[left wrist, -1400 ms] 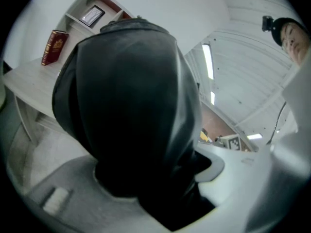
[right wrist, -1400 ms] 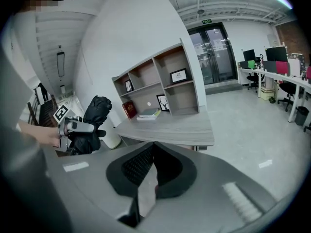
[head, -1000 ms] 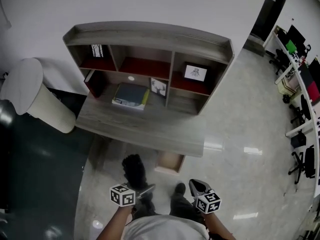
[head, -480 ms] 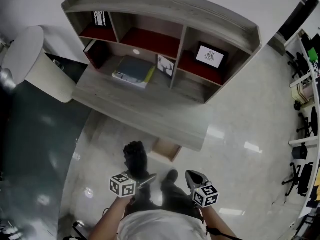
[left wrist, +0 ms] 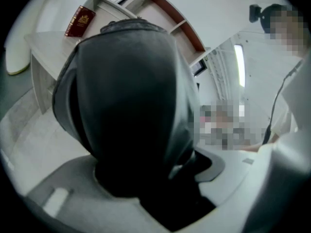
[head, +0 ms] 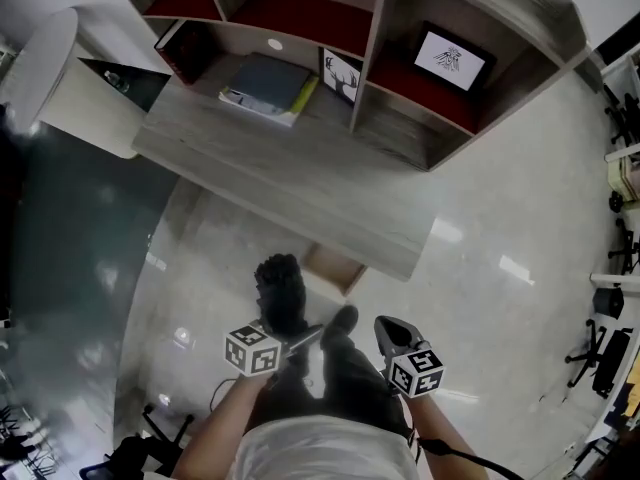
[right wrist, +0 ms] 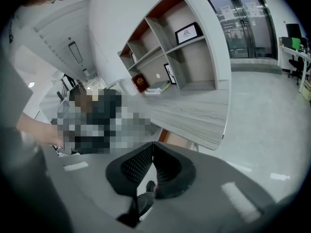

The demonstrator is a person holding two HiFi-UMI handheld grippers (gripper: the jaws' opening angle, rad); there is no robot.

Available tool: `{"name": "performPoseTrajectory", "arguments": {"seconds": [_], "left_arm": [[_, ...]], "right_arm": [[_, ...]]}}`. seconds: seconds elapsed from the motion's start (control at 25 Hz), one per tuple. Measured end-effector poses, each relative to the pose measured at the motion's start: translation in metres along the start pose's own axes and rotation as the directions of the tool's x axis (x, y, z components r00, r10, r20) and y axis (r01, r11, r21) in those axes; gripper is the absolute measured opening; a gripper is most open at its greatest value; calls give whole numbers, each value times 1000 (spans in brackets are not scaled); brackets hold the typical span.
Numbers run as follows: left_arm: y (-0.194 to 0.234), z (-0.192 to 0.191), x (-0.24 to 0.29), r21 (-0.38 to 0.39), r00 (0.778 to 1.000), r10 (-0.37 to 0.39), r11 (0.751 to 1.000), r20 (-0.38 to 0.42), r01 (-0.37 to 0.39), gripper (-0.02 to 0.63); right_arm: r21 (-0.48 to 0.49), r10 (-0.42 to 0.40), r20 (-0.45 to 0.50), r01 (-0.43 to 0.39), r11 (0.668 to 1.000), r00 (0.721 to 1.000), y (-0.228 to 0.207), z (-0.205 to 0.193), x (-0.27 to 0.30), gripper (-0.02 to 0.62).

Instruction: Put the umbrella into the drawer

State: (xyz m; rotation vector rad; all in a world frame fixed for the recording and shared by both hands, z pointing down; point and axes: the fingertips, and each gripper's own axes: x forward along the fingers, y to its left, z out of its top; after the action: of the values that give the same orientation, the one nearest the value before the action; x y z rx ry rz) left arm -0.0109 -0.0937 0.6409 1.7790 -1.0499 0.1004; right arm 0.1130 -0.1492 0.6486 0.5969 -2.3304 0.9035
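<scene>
A black folded umbrella (head: 281,293) stands up from my left gripper (head: 292,336), which is shut on its lower end. In the left gripper view the umbrella (left wrist: 126,101) fills most of the picture and hides the jaws' tips. My right gripper (head: 392,334) hovers beside it over the floor, shut, its ribbed pads (right wrist: 137,163) meeting at the tips with nothing between them. A small wooden drawer (head: 333,268) stands pulled out under the front edge of the desk (head: 300,193), just beyond the umbrella. The drawer (right wrist: 171,139) also shows under the desk edge in the right gripper view.
A shelf unit (head: 400,78) sits on the desk, with a stack of books (head: 268,86), a red book (left wrist: 80,21) and picture frames (head: 452,58). A white rounded object (head: 45,78) stands left of the desk. Glossy floor (head: 500,268) spreads to the right, office chairs at its far edge.
The desk and shelves have slid up and grown larger in the head view. Both grippers stay low in front of the body, the umbrella still in the left one.
</scene>
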Motion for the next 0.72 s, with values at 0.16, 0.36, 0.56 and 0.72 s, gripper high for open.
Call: {"name": "performPoseTrajectory", "arguments": {"seconds": [0.16,0.36,0.56,0.72], "left_arm": [[25,-16,34,-15,1000,9,1000,-9,-10,285],[51,-41,71,-68,1000,0,998,-23,-1,285],[70,-58,100,-69,998,-15,998,-62,11,285],[85,-72,120,-87,998,-16,996,-64,10,285]], "right_arm": [[-9,14,-35,-14,1000,999,-16,-15,26,7],[-7,32,-71,-33,999,997,-28,-34,54,7],[21,36,-71,-34,999,997,-42,-43,77,8],[37,37,-67,-35,999,997,-54,-55,96,8]]}}
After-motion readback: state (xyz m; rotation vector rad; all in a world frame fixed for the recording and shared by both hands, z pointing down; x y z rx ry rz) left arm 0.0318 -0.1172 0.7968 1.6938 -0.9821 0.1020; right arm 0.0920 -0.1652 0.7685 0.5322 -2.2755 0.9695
